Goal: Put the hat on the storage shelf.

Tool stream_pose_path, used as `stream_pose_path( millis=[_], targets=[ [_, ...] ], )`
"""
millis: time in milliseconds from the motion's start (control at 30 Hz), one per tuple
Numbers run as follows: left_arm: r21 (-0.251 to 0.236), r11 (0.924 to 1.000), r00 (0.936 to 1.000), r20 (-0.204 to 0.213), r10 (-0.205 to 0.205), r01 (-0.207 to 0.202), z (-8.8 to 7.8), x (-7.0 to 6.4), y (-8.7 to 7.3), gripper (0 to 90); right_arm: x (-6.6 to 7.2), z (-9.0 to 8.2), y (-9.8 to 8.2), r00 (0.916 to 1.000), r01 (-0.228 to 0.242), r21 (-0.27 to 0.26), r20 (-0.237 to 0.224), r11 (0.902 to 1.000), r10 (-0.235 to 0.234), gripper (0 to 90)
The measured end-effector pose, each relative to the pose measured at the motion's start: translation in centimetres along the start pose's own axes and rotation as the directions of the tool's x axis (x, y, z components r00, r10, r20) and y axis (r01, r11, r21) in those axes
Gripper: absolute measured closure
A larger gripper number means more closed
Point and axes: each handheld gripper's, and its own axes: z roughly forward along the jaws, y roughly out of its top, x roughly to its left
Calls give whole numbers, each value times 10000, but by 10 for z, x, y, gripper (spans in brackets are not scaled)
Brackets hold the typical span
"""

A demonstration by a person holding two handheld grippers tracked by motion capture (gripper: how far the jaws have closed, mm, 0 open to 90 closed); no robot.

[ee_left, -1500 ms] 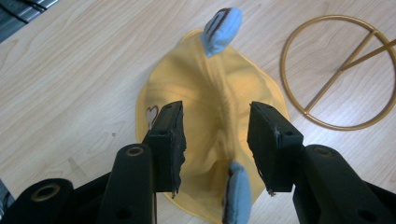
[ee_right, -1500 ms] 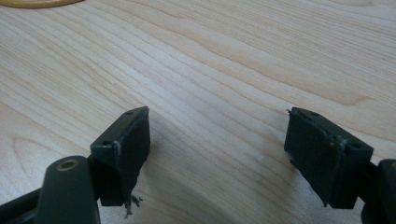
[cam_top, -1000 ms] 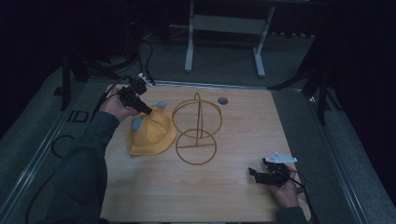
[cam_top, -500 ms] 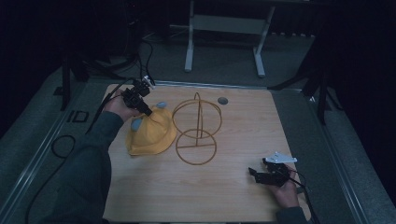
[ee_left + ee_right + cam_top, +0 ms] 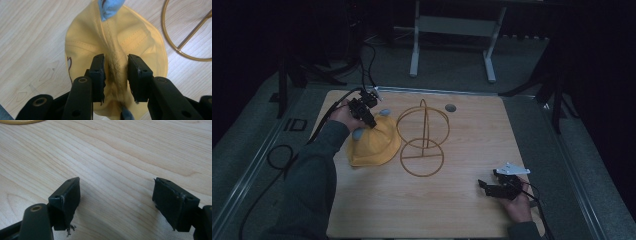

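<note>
**Yellow hat pinched at the crown, stand waiting beside it**

Yellow hat point(image 5: 117, 57) lies on the left part of the desk point(image 5: 462, 210), its brim spread flat on the wood, just left of the gold wire stand point(image 5: 424, 140). I bring my left tongs point(image 5: 115, 75) down over the middle seam of the crown, and their jaws have just been closing, with a raised fold of the fabric between them. The pads meet the ridge on both sides, so I judge the pinch is taken or nearly so; gripping there, at the top, should let the hat hang evenly when lifted. A blue piece point(image 5: 110, 8) sticks out at the far edge of the hat.

My right tongs point(image 5: 116, 195) rest low at the near right of the desk, jaws wide apart with nothing but bare wood between them, parked well away so the left hand has room.

The stand's upright ring looks meant to carry the hat.
</note>
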Motion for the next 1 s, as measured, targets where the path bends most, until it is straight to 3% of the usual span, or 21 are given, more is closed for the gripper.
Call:
stream_pose_path(
  millis=[133,167,267,500,700,1000],
  targets=[
    [72,9999,9998,-112,135,-135,1,-1,0,774,0,0,0,10000,-1,-1,-1,10000,1,221],
    [44,9998,9993,-309,218,-217,0,-2,0,801,0,0,0,10000,1,-1,-1,10000,-1,221],
    [115,9993,9989,-310,357,-354,-1,-2,-2,831,0,0,0,10000,2,-2,-2,10000,-2,221],
    [-25,9987,9986,-140,518,-518,-9,0,-6,838,0,0,0,10000,8,3,6,10000,-8,221],
    [-543,9964,9979,-16,649,-649,-21,-1,-11,838,0,0,0,10000,6,3,7,10000,-6,221],
    [-626,9954,9973,-159,717,-726,-33,3,-20,837,0,0,0,10000,11,3,11,10000,-11,221]
  ],
)
